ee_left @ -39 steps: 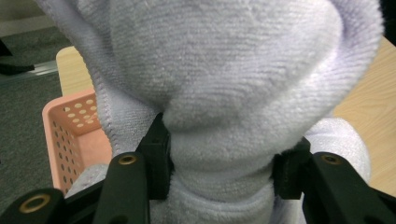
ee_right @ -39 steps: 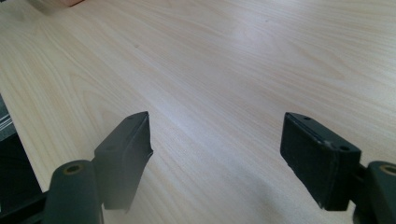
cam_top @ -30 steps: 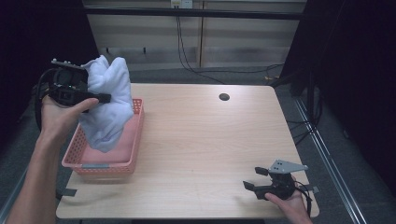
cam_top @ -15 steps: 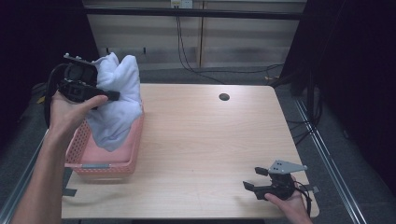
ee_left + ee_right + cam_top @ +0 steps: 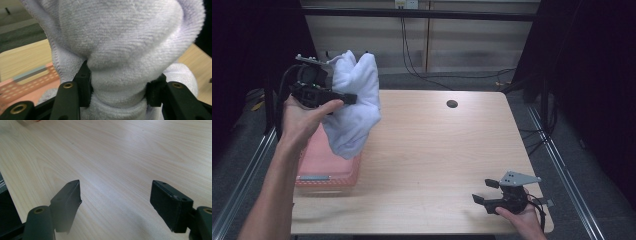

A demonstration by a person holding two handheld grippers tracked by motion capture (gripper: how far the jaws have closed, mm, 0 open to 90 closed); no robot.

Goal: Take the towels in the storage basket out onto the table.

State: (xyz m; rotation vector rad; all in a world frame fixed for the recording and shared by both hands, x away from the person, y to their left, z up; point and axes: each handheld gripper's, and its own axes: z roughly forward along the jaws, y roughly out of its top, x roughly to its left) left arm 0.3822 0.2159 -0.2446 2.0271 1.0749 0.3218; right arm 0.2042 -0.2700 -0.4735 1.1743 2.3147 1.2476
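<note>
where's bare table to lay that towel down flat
Bare wood runs across the middle of the table, bordered by the pink basket on the left, the dark round hole at the far edge and the right tool at the near right corner. The left side is crowded: the white towel hangs from the left tool over the basket.

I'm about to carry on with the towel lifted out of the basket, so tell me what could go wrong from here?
1. The left gripper pinches only a bunched fold of the white towel; much of the cloth hangs loose below and could slip free.
2. The hanging end dangles near the pink basket and might snag its rim and drag it.
3. The right gripper sits open at the table's near edge, too far to catch a drop.
</note>
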